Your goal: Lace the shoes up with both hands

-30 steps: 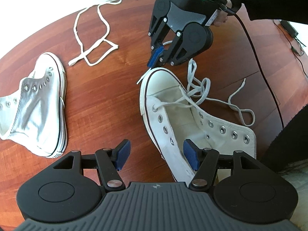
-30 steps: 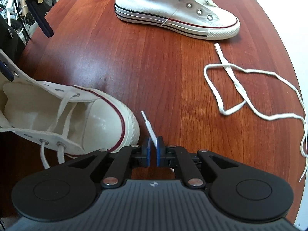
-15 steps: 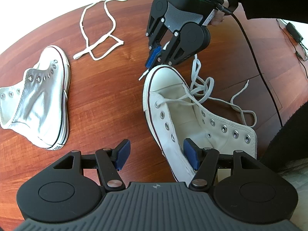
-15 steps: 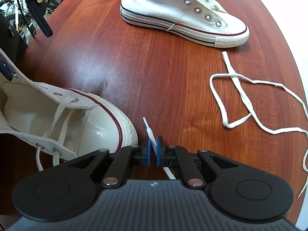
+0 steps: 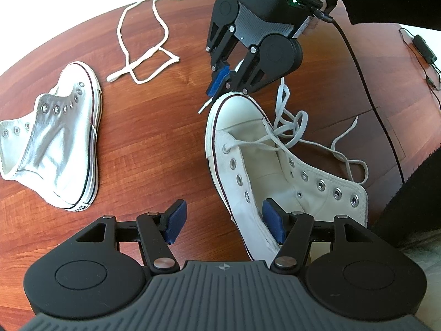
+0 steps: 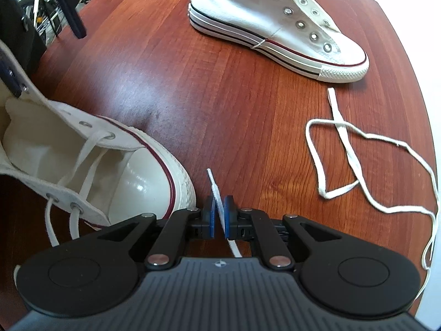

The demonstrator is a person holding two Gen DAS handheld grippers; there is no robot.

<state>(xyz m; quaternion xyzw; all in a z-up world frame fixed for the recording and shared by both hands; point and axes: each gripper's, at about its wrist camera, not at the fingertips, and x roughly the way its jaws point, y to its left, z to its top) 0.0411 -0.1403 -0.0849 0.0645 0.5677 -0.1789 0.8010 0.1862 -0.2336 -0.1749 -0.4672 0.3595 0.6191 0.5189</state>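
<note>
White high-top sneaker (image 5: 248, 149) frame centre, 1 eyelet pair laced, right gripper (image 6: 219, 215) clamping lace tip (image 6: 213, 184), left gripper (image 5: 223, 220) wide apart astride the collar, second sneaker (image 5: 60, 138) shifted rightward.

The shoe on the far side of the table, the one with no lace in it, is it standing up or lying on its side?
Lying on its side. The unlaced shoe shows one canvas flank with its eyelet row facing up, and its striped sole edge is turned sideways on the table.

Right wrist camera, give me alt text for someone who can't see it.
The right gripper is shut on the lace tip, just off the toe of a partly laced white sneaker on a reddish wooden table. Farther off lie an unlaced white sneaker and a loose white lace.
</note>
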